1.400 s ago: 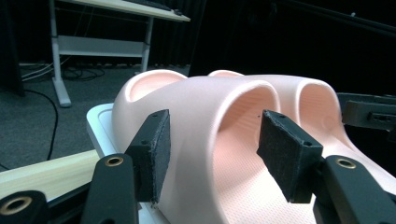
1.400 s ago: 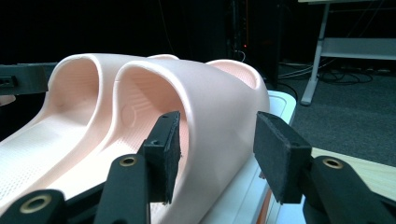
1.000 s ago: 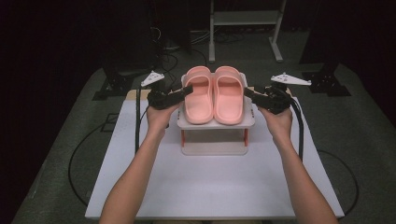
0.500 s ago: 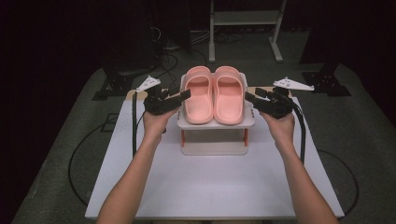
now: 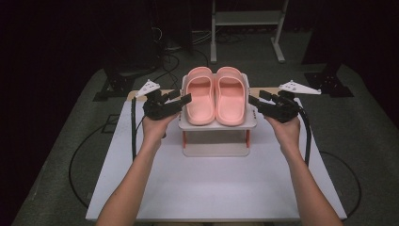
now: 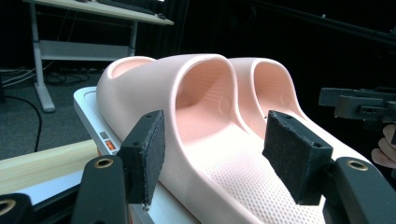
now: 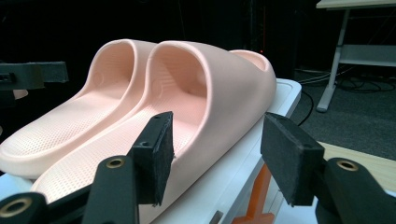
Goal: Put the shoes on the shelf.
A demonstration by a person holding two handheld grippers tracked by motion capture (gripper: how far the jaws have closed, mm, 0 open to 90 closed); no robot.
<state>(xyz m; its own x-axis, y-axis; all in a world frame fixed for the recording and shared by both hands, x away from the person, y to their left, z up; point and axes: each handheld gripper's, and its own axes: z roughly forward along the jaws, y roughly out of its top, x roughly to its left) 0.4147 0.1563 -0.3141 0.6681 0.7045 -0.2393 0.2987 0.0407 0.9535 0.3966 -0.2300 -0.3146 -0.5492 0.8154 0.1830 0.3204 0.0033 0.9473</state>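
Slippers: two pink slides, the left slipper (image 5: 201,96) and the right slipper (image 5: 230,96), lie side by side and touching on top of the rack (image 5: 216,125), toes pointing away from the person.
Position: the rack stands on the far middle of the table (image 5: 211,179); the pair covers most of its top shelf.
Left gripper (image 5: 181,100): held just beside the left slipper's outer edge, at shelf height. Jaws spread apart, nothing between them; in the left gripper view its pads (image 6: 150,158) frame the slipper's side wall (image 6: 196,140) without touching it.
Right gripper (image 5: 255,100): held just beside the right slipper's outer edge, mirror to the other. Jaws likewise spread and empty; in the right gripper view its pads (image 7: 156,156) flank the slipper's side (image 7: 224,107) and the shelf rim (image 7: 261,140).
Hands: the left hand (image 5: 155,125) and the right hand (image 5: 284,129) grip the tools from below; forearms come in from the near edge.
Obstructions: none lie between either tool and its slipper. Each slipper bars the way to the other from its own side.
Rack: white shelf on orange legs, with a lower white base plate (image 5: 214,149).
Other items: a wooden strip (image 6: 42,163) lies on the table by the rack; black cables (image 5: 134,127) trail from each tool.
Surface: white tabletop, otherwise bare, over a grey floor mat (image 5: 61,155).
Room: dark; a desk frame (image 5: 244,19) stands behind, and stand feet (image 5: 110,89) and loose cables lie on the floor.
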